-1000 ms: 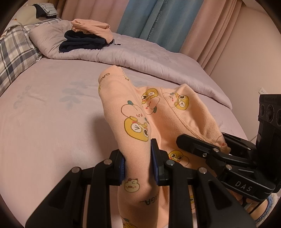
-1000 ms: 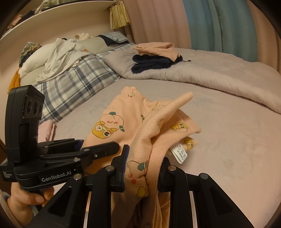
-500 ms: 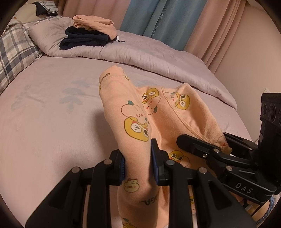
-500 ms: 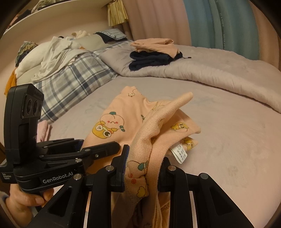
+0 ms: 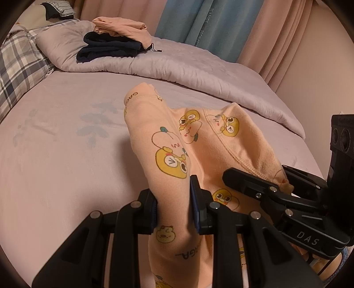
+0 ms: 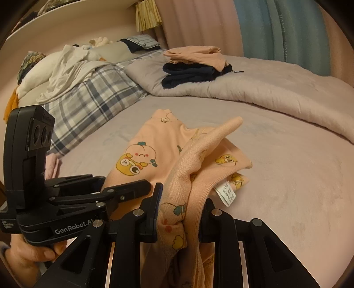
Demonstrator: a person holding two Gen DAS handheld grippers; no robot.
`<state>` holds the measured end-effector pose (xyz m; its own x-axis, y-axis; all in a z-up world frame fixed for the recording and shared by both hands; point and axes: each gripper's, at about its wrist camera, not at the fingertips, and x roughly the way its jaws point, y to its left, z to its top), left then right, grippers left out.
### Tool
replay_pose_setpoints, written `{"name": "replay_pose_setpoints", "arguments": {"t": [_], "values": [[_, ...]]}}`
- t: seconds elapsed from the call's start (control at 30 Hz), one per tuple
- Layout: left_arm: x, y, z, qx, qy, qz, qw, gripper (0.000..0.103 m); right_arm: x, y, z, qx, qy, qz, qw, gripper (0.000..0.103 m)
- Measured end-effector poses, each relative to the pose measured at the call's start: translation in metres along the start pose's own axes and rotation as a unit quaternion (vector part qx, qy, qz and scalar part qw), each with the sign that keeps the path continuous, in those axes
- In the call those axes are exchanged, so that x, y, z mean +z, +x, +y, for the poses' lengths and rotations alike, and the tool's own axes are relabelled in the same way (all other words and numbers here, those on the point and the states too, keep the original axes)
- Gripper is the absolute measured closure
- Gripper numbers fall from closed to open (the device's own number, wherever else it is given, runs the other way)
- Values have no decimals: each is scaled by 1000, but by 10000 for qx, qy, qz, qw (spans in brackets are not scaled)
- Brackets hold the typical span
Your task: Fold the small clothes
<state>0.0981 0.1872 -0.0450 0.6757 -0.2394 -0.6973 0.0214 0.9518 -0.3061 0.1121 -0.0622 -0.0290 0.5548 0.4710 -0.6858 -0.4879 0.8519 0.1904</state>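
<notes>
Lying partly on the lilac bed sheet (image 5: 55, 159) and partly lifted off it is one small peach garment (image 5: 221, 141) printed with yellow and pink cartoon characters, and two grippers hold it, one at each side. The left gripper (image 5: 173, 199) has its two blue-padded fingers (image 5: 152, 208) pressed together on a lifted fold of the cloth, which rises between them and hangs down below. The right gripper (image 6: 180, 212) is likewise clamped on a bunched edge of the same garment, and one white care label (image 6: 227, 192) dangles from the cloth just beside its right finger. In the right wrist view one hand (image 6: 28, 254) grips the handle of the left tool. Further back, on the folded lilac quilt (image 6: 265, 93), sits one stack of two folded pieces: a dark navy one (image 6: 190, 75) at the bottom and a plain peach one (image 6: 194, 55) on top, well apart from the garment being held. One plaid blanket (image 6: 93, 99) lies at the left of the bed with one heap of white cloth (image 6: 64, 68) on it. Behind the bed hang pink curtains (image 5: 276, 33) with a blue panel (image 5: 199, 20) between them.
</notes>
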Motion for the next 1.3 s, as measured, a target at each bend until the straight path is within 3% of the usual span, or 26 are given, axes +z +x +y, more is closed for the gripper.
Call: {"name": "replay_pose_setpoints", "arguments": {"t": [1.3], "values": [[15,35,14,190,46,137,9997,78,7,26,-4,-25,129,66,9999,76]]}}
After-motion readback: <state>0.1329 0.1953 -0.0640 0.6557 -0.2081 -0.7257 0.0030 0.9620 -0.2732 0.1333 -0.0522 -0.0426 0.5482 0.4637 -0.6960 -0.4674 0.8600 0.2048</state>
